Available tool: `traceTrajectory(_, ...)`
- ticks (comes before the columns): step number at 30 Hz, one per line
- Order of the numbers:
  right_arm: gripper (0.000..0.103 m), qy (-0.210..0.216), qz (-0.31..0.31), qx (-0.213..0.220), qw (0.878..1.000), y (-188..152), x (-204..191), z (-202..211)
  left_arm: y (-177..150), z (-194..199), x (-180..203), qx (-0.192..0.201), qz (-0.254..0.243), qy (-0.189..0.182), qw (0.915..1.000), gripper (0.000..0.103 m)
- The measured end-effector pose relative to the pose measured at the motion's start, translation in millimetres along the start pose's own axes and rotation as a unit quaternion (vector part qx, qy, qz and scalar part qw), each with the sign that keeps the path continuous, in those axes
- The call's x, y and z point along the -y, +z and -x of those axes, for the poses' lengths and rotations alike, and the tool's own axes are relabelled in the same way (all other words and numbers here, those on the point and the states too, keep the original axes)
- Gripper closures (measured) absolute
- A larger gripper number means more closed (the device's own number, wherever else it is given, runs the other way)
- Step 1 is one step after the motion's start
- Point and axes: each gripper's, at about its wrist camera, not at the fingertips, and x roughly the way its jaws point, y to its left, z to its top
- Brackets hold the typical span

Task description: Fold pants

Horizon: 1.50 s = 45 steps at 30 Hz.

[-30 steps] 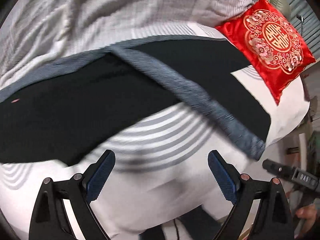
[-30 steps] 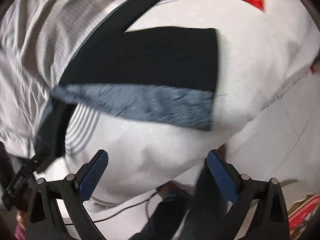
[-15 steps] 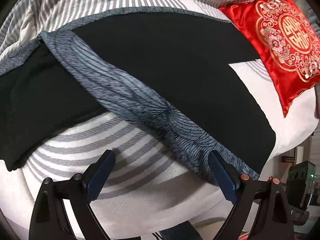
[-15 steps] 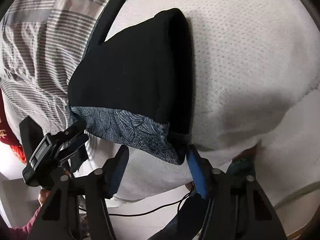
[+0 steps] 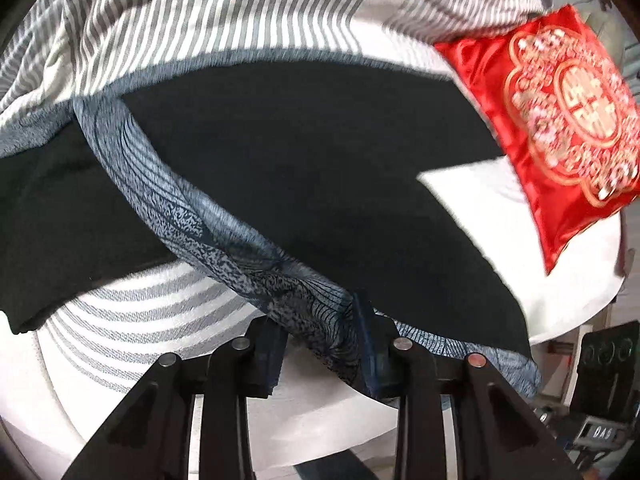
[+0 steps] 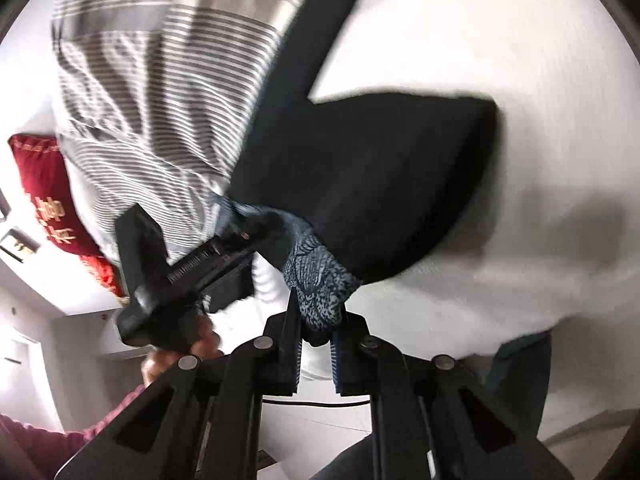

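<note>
Now both grippers are closing on the pants (image 5: pixel 320 184): the left gripper (image 5: pixel 320 344) is pinching the patterned band (image 5: pixel 192 216) ahead of it, the right gripper (image 6: pixel 316 332) its end, on the bed (image 6: pixel 500 40).

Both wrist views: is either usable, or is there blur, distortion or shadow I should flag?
Left wrist view: the red cushion is motion-smeared at the right edge, while the patterned waistband of the black pants stays fairly sharp; fisheye bends the striped bedding. Right wrist view: blur all over, worst on the stripes, and a soft shadow lies on the white sheet.
</note>
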Motion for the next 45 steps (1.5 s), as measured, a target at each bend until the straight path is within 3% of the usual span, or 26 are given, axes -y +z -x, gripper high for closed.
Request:
traceTrajectory(6,0.091,0.031,0.012,0.029,0.999,52,-27,25,36,21,13,0.034,0.0,-0.018,0.9993,0.07)
traceTrajectory(11,0.091,0.019,0.023,0.048,0.998,104,-41,28,79,17,21,0.054,-0.019,-0.018,0.9982,0.07)
traceTrajectory(19,0.091,-0.035,0.049,0.062,0.996,217,-64,-5,163,-16,16,0.06,-0.037,-0.012,0.9974,0.07)
traceTrajectory(24,0.086,-0.099,0.034,0.053,0.993,264,-55,-44,192,-33,11,0.064,-0.063,0.026,0.9957,0.069)
traceTrajectory(26,0.085,-0.126,0.03,0.048,0.99,272,-51,-54,195,-35,7,0.058,-0.068,0.03,0.9956,0.069)
traceTrajectory(27,0.08,-0.149,0.029,0.04,0.988,277,-50,-60,196,-35,5,0.058,-0.069,0.03,0.9955,0.069)
traceTrajectory(28,0.066,-0.163,0.028,0.036,0.986,278,-49,-62,196,-34,3,0.06,-0.07,0.032,0.9952,0.063)
traceTrajectory(29,0.059,-0.174,0.029,0.035,0.984,281,-49,-64,196,-31,0,0.062,-0.07,0.037,0.9949,0.039)
traceTrajectory(30,0.046,-0.176,0.032,0.037,0.983,283,-52,-63,195,-26,-4,0.072,-0.069,0.042,0.9941,0.031)
traceTrajectory(31,0.033,-0.178,0.035,0.042,0.983,284,-56,-59,193,-18,-7,0.087,-0.071,0.047,0.9926,0.028)
traceTrajectory(33,0.023,-0.197,0.048,0.058,0.978,285,-67,-49,188,-7,-14,0.091,-0.083,0.058,0.9907,0.028)
traceTrajectory(37,0.023,-0.2,0.069,0.055,0.976,275,-87,-38,168,6,-33,0.087,-0.092,0.093,0.9876,0.028)
traceTrajectory(41,0.023,-0.199,0.08,0.023,0.976,257,-93,-57,148,-1,-54,0.06,-0.091,0.123,0.9863,0.028)
traceTrajectory(43,0.023,-0.243,0.099,0.016,0.965,251,-94,-74,143,-10,-58,0.046,-0.086,0.126,0.9872,0.028)
traceTrajectory(45,0.023,-0.304,0.141,0.022,0.942,247,-99,-86,140,-21,-56,0.044,-0.099,0.138,0.9845,0.028)
